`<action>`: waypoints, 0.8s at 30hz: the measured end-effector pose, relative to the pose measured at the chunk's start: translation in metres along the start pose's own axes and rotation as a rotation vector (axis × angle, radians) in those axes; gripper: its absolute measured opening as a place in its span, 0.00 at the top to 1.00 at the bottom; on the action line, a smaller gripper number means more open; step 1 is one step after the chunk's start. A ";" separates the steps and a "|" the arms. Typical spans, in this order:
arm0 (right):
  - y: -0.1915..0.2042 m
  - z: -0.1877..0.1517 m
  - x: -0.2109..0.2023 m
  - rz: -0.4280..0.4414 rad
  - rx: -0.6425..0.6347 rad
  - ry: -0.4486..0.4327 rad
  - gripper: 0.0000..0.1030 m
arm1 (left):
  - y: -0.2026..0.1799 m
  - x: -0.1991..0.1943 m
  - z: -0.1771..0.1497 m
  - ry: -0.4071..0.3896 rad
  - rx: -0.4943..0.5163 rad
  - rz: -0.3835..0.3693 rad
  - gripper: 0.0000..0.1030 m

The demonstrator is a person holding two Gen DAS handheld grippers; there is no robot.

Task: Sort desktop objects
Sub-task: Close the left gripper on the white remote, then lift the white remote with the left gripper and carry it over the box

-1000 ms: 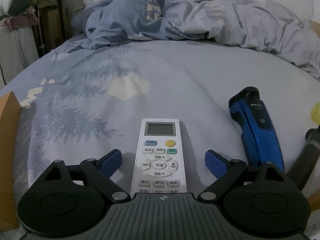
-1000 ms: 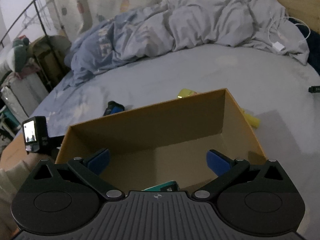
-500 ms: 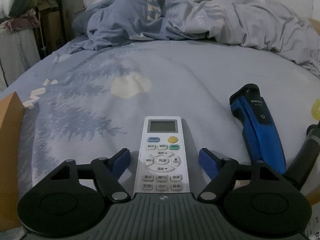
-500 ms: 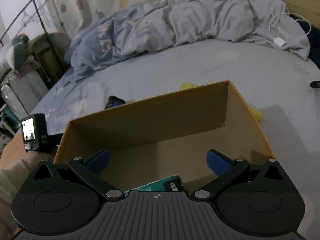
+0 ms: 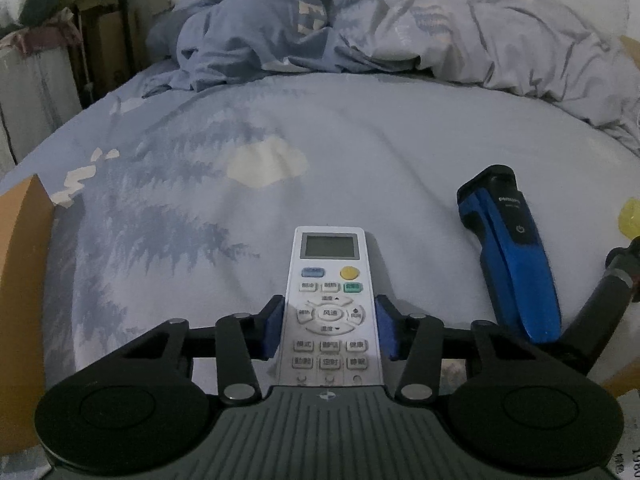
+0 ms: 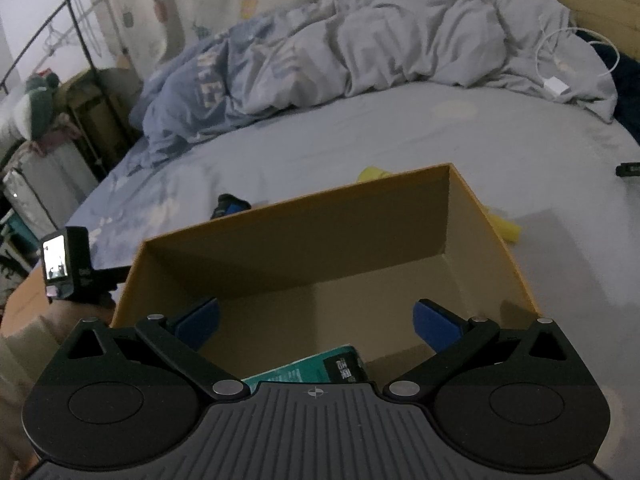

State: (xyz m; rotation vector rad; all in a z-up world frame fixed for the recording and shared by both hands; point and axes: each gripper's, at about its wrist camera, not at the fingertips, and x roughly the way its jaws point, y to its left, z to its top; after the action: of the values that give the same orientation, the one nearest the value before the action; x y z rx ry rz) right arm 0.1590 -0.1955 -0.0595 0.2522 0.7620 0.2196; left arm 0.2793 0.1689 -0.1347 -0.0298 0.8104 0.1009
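A white remote control (image 5: 329,280) with a small screen lies on the pale blue bedsheet. My left gripper (image 5: 330,330) is shut on its lower half, both blue pads pressing its long sides. A blue and black electric shaver (image 5: 510,252) lies to the right of it. In the right wrist view my right gripper (image 6: 316,320) hangs open over an orange cardboard box (image 6: 496,236), nothing between its fingers. A teal packet (image 6: 316,368) lies in the box's near end. The shaver's head (image 6: 230,206) shows beyond the box.
A crumpled grey-blue duvet (image 5: 360,32) fills the far side of the bed. Something yellow (image 6: 502,226) lies by the box's far right wall. The box's corner (image 5: 20,248) stands at left in the left wrist view. A charger cable (image 6: 560,76) lies at back right.
My left gripper's jaws have closed from wide apart onto the sides of the remote control. The right gripper has stayed open above the box, with slightly more of the teal packet showing.
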 end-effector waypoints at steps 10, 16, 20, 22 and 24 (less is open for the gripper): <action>-0.005 0.005 -0.018 0.006 0.011 -0.024 0.00 | -0.002 -0.009 -0.006 0.020 -0.018 -0.003 0.53; -0.005 0.005 -0.026 0.009 0.014 -0.035 0.00 | -0.003 -0.017 -0.008 0.022 -0.025 -0.008 0.53; -0.005 0.005 -0.034 0.012 0.013 -0.046 0.00 | -0.005 -0.024 -0.011 0.021 -0.018 -0.007 0.53; -0.006 0.005 -0.037 0.010 0.015 -0.050 0.00 | -0.006 -0.028 -0.013 0.017 -0.020 -0.004 0.53; -0.006 0.004 -0.041 0.011 0.014 -0.053 0.00 | -0.007 -0.032 -0.014 0.013 -0.022 -0.002 0.53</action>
State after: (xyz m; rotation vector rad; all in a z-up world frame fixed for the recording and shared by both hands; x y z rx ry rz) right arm 0.1336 -0.2132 -0.0314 0.2750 0.7097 0.2172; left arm 0.2482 0.1580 -0.1207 -0.0523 0.8219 0.1077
